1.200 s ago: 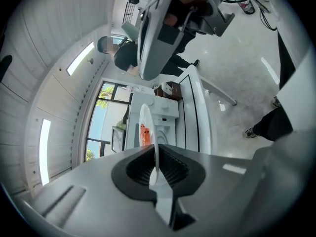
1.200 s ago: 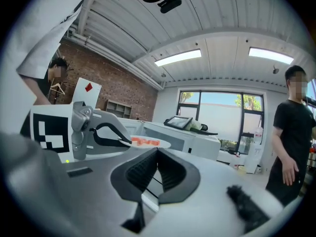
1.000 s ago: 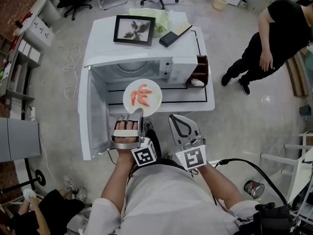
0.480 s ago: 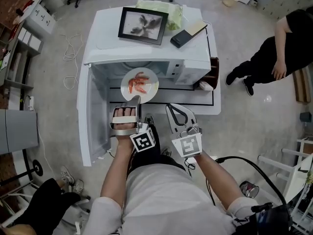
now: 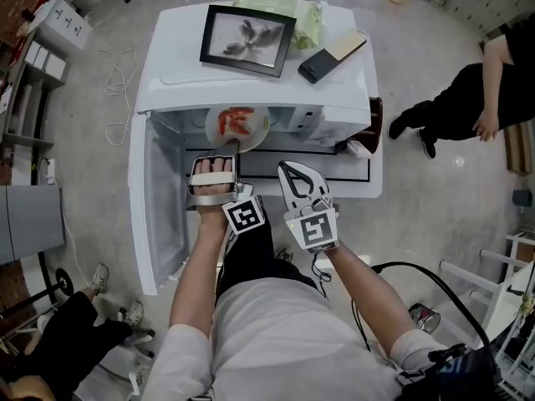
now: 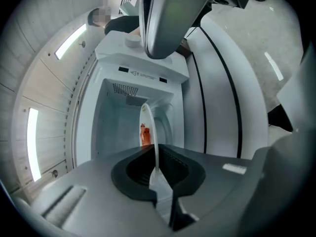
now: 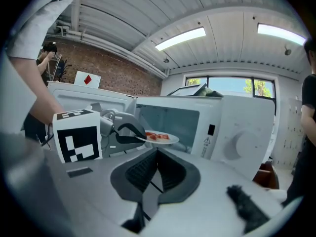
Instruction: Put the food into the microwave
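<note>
A white plate (image 5: 238, 126) of red-orange shrimp (image 5: 235, 120) hangs at the mouth of the white microwave (image 5: 251, 86), its far half under the top edge. My left gripper (image 5: 236, 149) is shut on the plate's near rim. In the left gripper view the plate (image 6: 148, 127) shows edge-on between the jaws, with the shrimp (image 6: 144, 135) and the open cavity (image 6: 123, 127) beyond. My right gripper (image 5: 286, 167) is beside it to the right, shut and holding nothing. The right gripper view shows the plate (image 7: 160, 138) level in front of the cavity (image 7: 170, 118).
The microwave door (image 5: 155, 199) stands swung open to the left. On top lie a framed picture (image 5: 248, 38), a dark phone-like slab (image 5: 316, 65) and a green bag (image 5: 288, 11). A brown box (image 5: 366, 128) sits right of the microwave. One person (image 5: 493, 82) stands far right.
Both grippers have moved forward toward the microwave. The plate has gone from in front of the opening to partly inside its mouth, still held by my left gripper.
</note>
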{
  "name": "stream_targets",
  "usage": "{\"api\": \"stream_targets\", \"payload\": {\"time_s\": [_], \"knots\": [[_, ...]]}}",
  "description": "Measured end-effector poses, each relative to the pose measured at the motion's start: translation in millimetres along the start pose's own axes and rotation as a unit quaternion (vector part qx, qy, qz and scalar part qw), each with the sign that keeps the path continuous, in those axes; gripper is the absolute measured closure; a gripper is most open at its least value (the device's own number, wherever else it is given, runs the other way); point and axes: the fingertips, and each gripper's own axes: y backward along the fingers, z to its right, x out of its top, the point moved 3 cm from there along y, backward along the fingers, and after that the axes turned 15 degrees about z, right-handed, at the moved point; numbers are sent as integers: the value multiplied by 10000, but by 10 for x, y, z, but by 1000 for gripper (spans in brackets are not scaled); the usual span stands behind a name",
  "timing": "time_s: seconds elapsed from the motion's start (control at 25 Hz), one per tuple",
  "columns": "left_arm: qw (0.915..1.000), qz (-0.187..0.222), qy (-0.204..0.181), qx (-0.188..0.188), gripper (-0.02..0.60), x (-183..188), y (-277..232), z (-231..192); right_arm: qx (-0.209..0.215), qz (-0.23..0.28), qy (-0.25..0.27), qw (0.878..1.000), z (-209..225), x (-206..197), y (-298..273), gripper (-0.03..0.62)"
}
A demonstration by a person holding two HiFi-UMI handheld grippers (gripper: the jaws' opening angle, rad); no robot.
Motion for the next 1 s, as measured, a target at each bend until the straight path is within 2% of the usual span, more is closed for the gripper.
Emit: {"api": "stream_targets", "payload": {"time_s": [0.16,0.52,1.0], "knots": [[9999,-56,77,-65,554,-96,-203,-5,-11,-16,-43,10000,49,-16,-98,585],[9996,-138,-156,-171,552,-316,-617,1,-49,66,-146,9999,127,24,-227,585],[9994,-150,-205,-243,551,-434,-885,33,-74,18,-239,9997,189,-64,-405,585]]}}
